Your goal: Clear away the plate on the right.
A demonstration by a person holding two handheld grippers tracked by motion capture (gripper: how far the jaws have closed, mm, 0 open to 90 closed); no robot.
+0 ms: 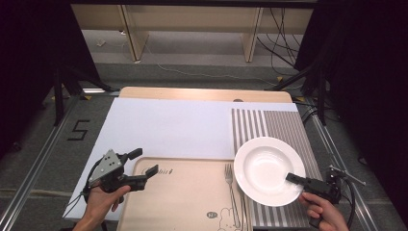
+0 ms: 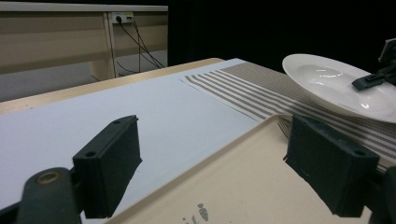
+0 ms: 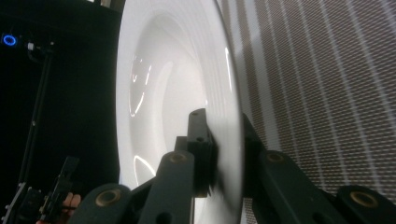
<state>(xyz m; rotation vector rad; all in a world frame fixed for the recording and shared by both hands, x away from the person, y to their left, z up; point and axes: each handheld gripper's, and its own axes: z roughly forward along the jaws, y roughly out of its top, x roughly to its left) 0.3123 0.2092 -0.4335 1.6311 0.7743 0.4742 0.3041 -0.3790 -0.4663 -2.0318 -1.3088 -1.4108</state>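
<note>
**Plate held by its rim above the striped placemat**

Slipping is the main danger now. The right gripper (image 1: 294, 178) is pinching the white deep plate (image 1: 267, 168) only at its near rim, so all the weight of the plate is hanging away from the jaws. In the right gripper view the jaws are standing almost together, one pad on the inner face of the rim and the other behind it. The glazed surface is smooth, so I judge that a quick turn of the wrist could make the plate swing down or slide out. If it is falling, it is landing on the striped placemat (image 1: 284, 125) or hitting the fork (image 1: 231, 190), which is lying just beside the plate's left edge on the beige tray (image 1: 178, 192). A careless lowering toward the tray could also knock the fork out of place.

The right hand (image 1: 323, 211) is coming in from the bottom right corner, with the gripper pointing up and left toward the plate's middle. The plate is looking a little tilted over the placemat; in the left gripper view its far side is standing higher.

The left gripper (image 1: 139, 162) is waiting with its jaws wide apart and nothing between them. The left hand (image 1: 100, 204) is holding it over the left edge of the tray, near the white sheet (image 1: 168, 127), pointing to the right.
</note>
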